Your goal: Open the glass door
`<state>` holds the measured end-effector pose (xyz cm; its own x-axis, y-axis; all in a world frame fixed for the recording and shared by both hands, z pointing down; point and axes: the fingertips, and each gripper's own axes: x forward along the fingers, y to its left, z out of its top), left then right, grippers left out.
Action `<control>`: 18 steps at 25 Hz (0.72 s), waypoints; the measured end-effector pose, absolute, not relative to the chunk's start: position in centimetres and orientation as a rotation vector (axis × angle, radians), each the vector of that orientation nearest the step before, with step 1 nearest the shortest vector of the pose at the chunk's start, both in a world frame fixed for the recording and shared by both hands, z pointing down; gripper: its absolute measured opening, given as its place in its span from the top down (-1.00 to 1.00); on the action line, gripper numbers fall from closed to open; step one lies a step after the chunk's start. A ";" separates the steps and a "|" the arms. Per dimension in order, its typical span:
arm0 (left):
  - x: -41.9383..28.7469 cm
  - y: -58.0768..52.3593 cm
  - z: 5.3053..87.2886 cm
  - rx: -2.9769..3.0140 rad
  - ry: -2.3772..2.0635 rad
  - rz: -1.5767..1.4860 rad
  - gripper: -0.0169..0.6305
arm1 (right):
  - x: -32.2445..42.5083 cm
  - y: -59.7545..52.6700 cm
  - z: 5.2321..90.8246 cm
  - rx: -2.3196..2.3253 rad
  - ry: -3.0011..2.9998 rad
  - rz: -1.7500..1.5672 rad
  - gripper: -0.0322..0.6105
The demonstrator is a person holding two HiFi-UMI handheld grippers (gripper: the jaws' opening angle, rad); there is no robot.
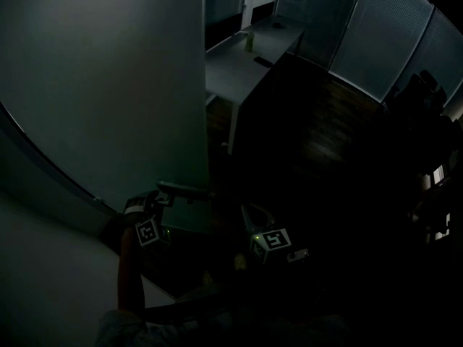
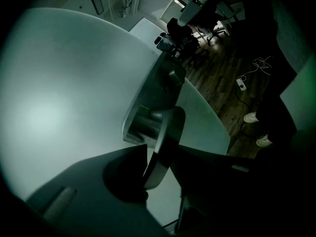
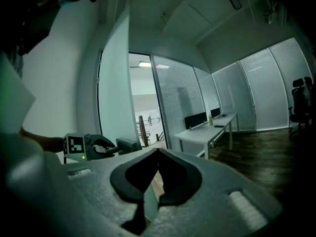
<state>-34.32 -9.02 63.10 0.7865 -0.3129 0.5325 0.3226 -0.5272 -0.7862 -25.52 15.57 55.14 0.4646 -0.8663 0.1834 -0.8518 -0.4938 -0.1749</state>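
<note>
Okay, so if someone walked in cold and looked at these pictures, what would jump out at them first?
The big frosted glass door fills the left half of the head view, pale against a dark room. At its edge the left gripper is closed on the metal door handle, while the right gripper hangs shut and empty beside it. A long white desk stands beyond the door, near the blinds.

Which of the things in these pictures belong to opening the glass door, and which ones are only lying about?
Part of the job:
- glass door
- door handle
- left gripper, closed on the handle

Only lying about:
- right gripper, shut and empty
- white desk
- green bottle on the desk
- office chair
- cable on the floor
</note>
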 end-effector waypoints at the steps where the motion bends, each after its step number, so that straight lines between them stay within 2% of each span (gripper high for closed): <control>1: -34.4 -8.8 63.1 -1.971 -0.013 -0.787 0.51 | -25.6 15.7 55.2 -2.647 1.538 -0.384 0.90; 18: -35.2 -8.1 62.6 -1.968 -0.063 -0.702 0.52 | -26.5 13.7 55.2 -2.710 1.503 -0.395 0.90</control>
